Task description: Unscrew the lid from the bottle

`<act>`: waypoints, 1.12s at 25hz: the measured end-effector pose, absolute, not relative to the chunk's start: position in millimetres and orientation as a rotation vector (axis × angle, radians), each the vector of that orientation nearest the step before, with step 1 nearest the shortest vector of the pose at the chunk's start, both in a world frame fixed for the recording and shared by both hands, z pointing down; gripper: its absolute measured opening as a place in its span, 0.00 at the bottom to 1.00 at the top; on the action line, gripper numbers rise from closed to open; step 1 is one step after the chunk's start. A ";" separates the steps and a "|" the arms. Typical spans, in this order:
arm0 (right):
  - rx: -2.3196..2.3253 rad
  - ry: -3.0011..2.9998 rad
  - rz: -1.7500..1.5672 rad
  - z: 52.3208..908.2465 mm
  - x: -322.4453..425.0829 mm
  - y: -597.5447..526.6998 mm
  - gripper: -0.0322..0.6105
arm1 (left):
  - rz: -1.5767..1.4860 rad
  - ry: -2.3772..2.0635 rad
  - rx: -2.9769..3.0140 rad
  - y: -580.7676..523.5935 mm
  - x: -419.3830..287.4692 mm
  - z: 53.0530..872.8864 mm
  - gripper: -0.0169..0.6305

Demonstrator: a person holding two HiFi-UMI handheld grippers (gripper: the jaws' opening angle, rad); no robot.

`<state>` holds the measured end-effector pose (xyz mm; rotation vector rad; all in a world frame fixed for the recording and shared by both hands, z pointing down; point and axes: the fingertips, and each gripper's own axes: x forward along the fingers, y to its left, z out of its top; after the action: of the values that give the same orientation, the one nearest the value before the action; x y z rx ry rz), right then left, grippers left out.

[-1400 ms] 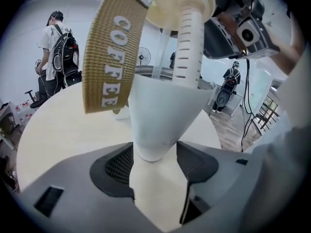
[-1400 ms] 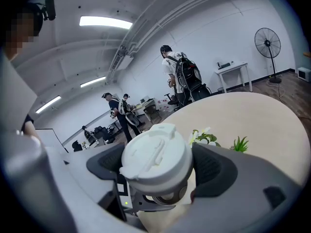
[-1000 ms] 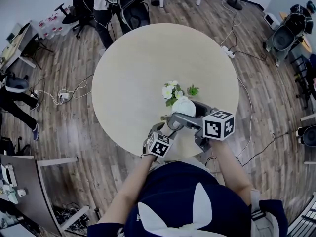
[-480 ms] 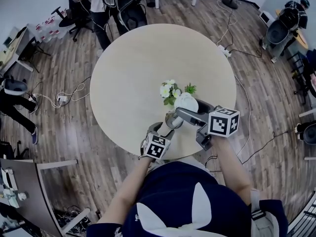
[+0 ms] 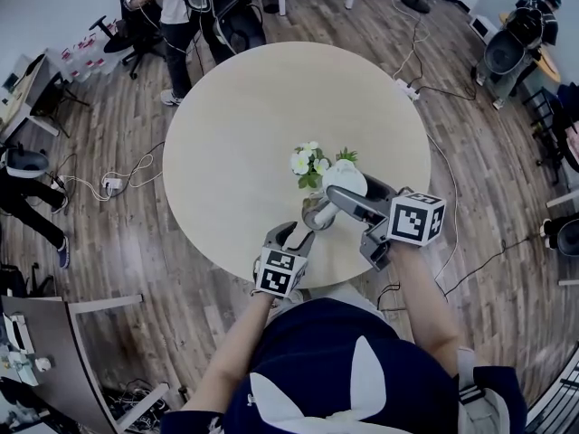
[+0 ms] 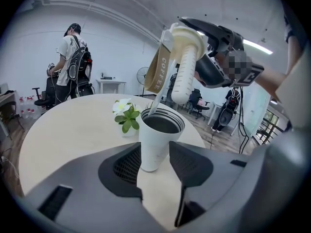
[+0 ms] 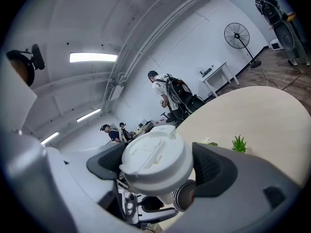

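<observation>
The lid point(image 7: 155, 154) is already off the bottle point(image 6: 156, 142). The right claw point(image 7: 158, 165) pinches the white lid from both sides and holds it in the air above and a little beyond the open mouth. A brown tab point(image 6: 159, 72) with the word COFFEE hangs from the lid, and a thin strip under it reaches down to the rim; I cannot tell what this strip is.

The white bottle stands upright on the round counter point(image 5: 244, 134), near the person's edge and just beside a small flower pot point(image 6: 125, 118). The left claw point(image 5: 296, 236) is half spread; its jaws have just been closing, with the foot of the bottle between the tips, but the pads do not seem to press on it.

In my judgement only the carrying away of the lid remains. To do this well, lift the lid straight up until the hanging strip is free of the rim, and only then move it sideways, because a drag on the rim could tip the unheld bottle. The left claw should either close fully on the bottle to steady it or stay clear of it. Put the lid on a bare part of the counter, away from the flowers and the edge.
</observation>
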<state>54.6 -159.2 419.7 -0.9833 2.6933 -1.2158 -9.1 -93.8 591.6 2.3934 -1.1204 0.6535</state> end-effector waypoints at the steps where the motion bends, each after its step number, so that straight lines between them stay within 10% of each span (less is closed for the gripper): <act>1: -0.985 2.688 -1.211 418.0 55.5 -158.9 0.73 | 0.637 -1.134 2.392 -94.2 -10.6 588.3 0.31; 12: -0.985 2.633 -1.168 398.8 57.2 -152.9 0.72 | 0.445 -1.257 2.373 -101.3 -34.1 545.7 0.11; 28: -1.001 2.543 -1.100 375.1 66.8 -141.1 0.72 | 0.429 -1.207 2.477 -89.4 -22.6 520.0 0.09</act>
<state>66.8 -141.1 375.1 -1.0009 2.5431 -1.1002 -22.6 -89.4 520.0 2.4768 -1.2073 0.4288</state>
